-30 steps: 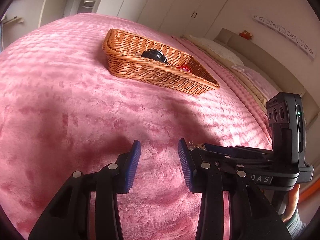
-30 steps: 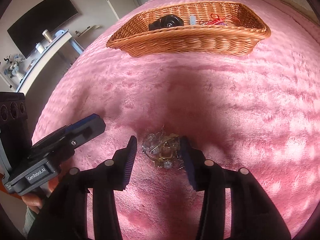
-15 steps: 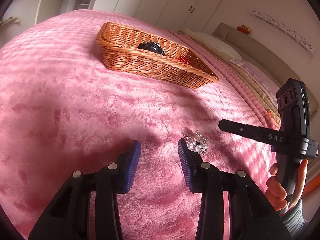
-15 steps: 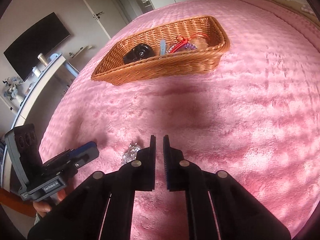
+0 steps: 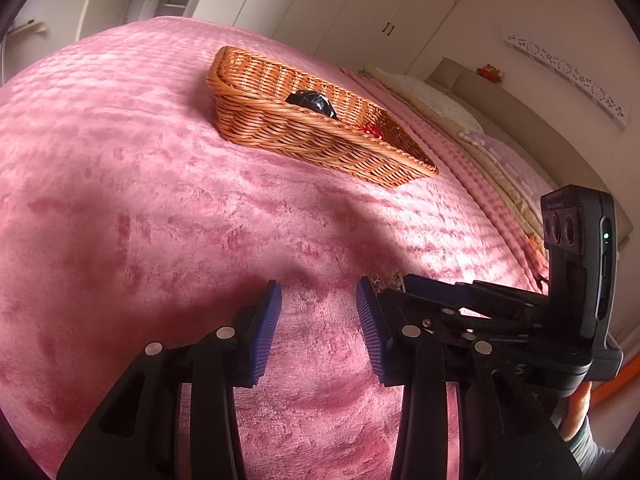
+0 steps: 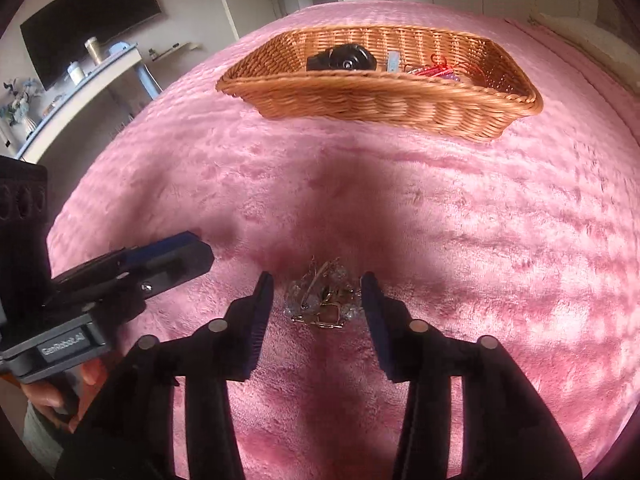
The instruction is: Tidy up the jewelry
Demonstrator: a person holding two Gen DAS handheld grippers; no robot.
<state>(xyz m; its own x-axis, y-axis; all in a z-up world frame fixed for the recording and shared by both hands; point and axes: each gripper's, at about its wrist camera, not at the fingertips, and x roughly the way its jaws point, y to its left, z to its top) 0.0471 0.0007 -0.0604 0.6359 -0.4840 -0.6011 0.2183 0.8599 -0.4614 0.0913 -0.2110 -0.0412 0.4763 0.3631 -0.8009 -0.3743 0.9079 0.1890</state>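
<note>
A small heap of clear crystal and gold jewelry (image 6: 322, 300) lies on the pink plush bedspread (image 6: 480, 240). My right gripper (image 6: 318, 300) is open, with its fingers on either side of the heap, low over the bedspread. My left gripper (image 5: 318, 300) is open and empty, just left of the right gripper (image 5: 460, 300); only a bit of the jewelry (image 5: 386, 280) peeks out behind that gripper. A wicker basket (image 6: 380, 96) sits farther back and holds a black round object (image 6: 344, 60), a light blue piece and red jewelry (image 6: 436, 70). The basket also shows in the left wrist view (image 5: 304, 136).
The left gripper shows at the left in the right wrist view (image 6: 132, 272). Beyond the bed stand a white shelf with bottles (image 6: 88, 68), a wall TV (image 6: 88, 20), white wardrobes (image 5: 360, 4) and pillows (image 5: 436, 104).
My right gripper was lifted away shut half a second ago. It has come back down open around the jewelry heap. The left gripper stayed open and nearly still.
</note>
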